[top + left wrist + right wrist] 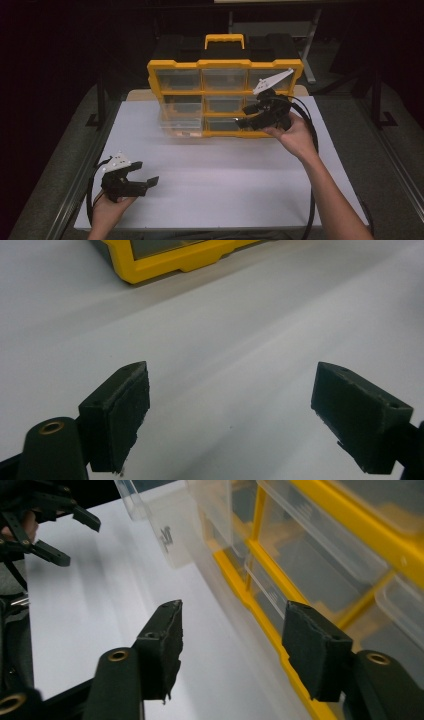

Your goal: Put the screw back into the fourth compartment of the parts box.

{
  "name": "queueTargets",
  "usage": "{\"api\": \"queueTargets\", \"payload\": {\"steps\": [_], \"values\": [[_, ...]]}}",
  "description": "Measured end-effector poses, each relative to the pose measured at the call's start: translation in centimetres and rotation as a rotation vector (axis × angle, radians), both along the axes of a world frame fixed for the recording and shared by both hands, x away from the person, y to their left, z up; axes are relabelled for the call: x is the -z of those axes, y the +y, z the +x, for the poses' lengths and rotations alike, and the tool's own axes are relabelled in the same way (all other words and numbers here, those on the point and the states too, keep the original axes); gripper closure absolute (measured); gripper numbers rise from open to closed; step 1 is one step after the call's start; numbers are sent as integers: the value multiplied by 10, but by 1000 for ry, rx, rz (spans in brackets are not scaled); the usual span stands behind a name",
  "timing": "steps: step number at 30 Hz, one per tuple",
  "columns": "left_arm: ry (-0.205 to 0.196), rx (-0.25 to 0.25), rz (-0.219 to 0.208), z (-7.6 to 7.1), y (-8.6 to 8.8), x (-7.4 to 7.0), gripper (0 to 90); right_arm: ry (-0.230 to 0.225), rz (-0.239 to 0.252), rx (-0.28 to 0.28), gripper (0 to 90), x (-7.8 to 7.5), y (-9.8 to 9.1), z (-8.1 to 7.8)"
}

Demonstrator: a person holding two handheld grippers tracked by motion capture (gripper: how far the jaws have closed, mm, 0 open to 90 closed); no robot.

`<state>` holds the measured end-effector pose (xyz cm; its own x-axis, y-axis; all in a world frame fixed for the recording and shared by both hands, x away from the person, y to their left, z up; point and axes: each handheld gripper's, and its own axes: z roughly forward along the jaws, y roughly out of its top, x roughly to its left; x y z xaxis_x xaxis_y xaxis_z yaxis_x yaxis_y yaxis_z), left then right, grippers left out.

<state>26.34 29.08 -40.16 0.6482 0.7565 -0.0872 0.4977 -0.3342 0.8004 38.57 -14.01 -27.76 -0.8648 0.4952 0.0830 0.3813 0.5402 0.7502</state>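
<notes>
Jaws of right hand-held gripper (232,630) stand apart, empty, beside yellow organizer (260,610).

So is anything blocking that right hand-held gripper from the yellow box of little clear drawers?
Nothing visible. The right hand-held gripper is open right at the front of the yellow-framed organiser of clear plastic drawers, with only bare white tabletop below.

We log: yellow drawer organizer (200,64) | upright at table's far edge | three rows of clear drawers | bottom-left clear drawer (181,126) pulled partly out, blurred.
</notes>
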Motion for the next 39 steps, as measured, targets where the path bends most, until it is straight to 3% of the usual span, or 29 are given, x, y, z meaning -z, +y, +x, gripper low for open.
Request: {"api": "queueTargets", "payload": {"steps": [21, 25, 34, 39], "values": [[-1, -1, -10, -1, 0, -1, 156, 0, 13, 111, 294, 46, -44, -25], [2, -2, -9, -1, -1, -1, 156, -28, 10, 119, 272, 55, -51, -28], [0, 1, -14, -1, -1, 0, 156, -4, 10, 179, 247, 76, -62, -41], [0, 11, -5, -1, -2, 0, 156, -20, -3, 197, 231, 82, -66, -46]]}}
